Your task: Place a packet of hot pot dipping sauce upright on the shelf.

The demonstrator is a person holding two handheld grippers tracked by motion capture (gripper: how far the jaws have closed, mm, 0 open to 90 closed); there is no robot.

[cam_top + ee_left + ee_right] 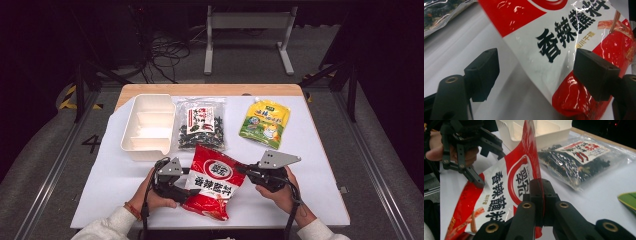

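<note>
Honestly, my right hand-held gripper clenches just the red packet by its thin edge; my left hand-held gripper gapes, so the packet could slip.

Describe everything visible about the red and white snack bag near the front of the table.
The red and white bag is glossy, crinkled plastic film with black Chinese characters and a round red logo. It lies near the table's front edge, below the clear bag of dark food. The right tongs pinch its edge, lifting it; the open left tongs straddle its opposite side.
</note>
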